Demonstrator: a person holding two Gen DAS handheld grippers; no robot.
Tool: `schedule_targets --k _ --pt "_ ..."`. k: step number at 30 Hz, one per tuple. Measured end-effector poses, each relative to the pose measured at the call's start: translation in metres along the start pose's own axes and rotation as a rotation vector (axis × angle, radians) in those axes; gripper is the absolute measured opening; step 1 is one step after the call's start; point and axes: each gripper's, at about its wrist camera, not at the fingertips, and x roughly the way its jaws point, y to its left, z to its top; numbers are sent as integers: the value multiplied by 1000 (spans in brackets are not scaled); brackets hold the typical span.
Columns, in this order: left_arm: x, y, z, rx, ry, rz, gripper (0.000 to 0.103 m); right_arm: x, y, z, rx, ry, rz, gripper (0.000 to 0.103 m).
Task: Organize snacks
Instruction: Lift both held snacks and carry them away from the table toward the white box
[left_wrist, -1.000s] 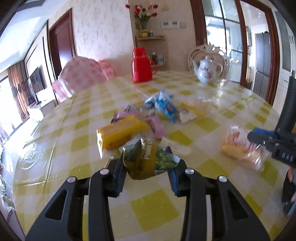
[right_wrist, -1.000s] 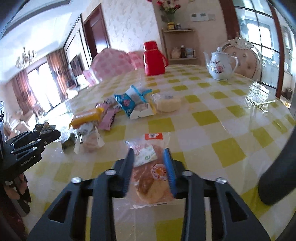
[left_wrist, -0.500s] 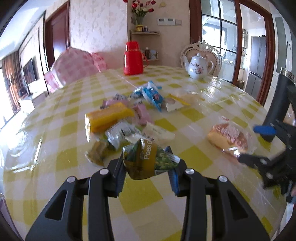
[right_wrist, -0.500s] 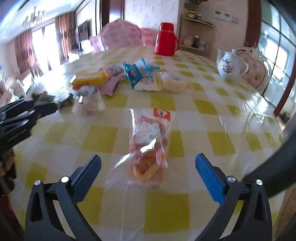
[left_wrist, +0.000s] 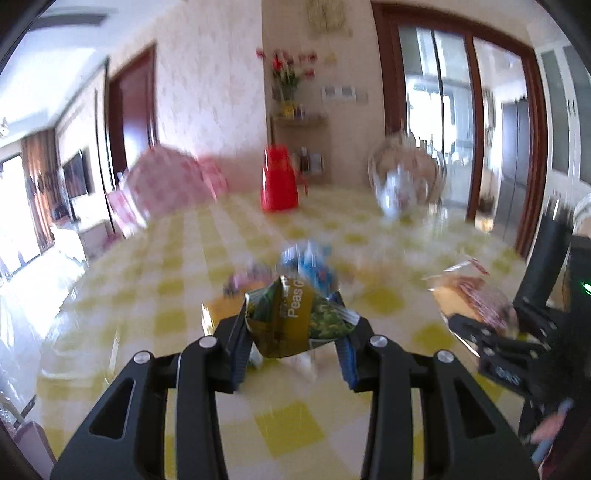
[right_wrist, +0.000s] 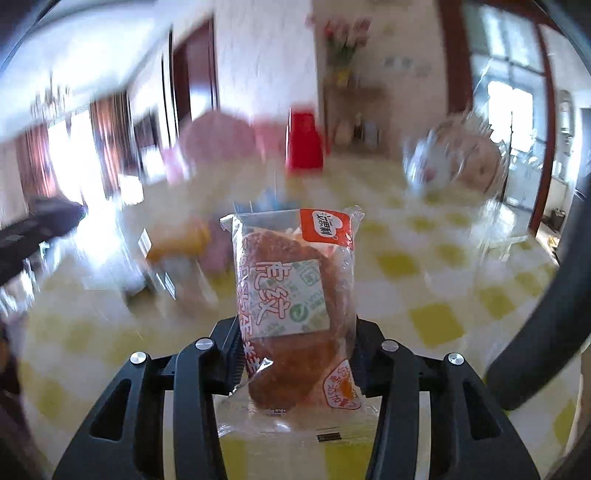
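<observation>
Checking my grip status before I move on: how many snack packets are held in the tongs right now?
2: the green-and-gold foil peas packet in the left tongs, the clear plastic-wrapped brown bread in the right tongs. Others on the table are blurred.

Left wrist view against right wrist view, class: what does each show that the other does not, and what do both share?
Only the left wrist view shows the left gripper shut on the green peas packet, with the right gripper at its side. Only the right wrist view shows the print on the bread packet that the right gripper is shut on. Both show the checked tablecloth, red jug and teapot, blurred.
</observation>
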Motion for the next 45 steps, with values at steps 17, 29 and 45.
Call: schedule_targets --k 17,29,45 --pt "-170 3 64 22 -362 86 40 -202 69 48 -53 -524 8 46" --pt "-243 45 68 5 -452 172 40 -234 136 51 -150 -567 134 46" --pt "-257 125 49 -94 -432 291 40 -213 243 53 -302 -504 297 46"
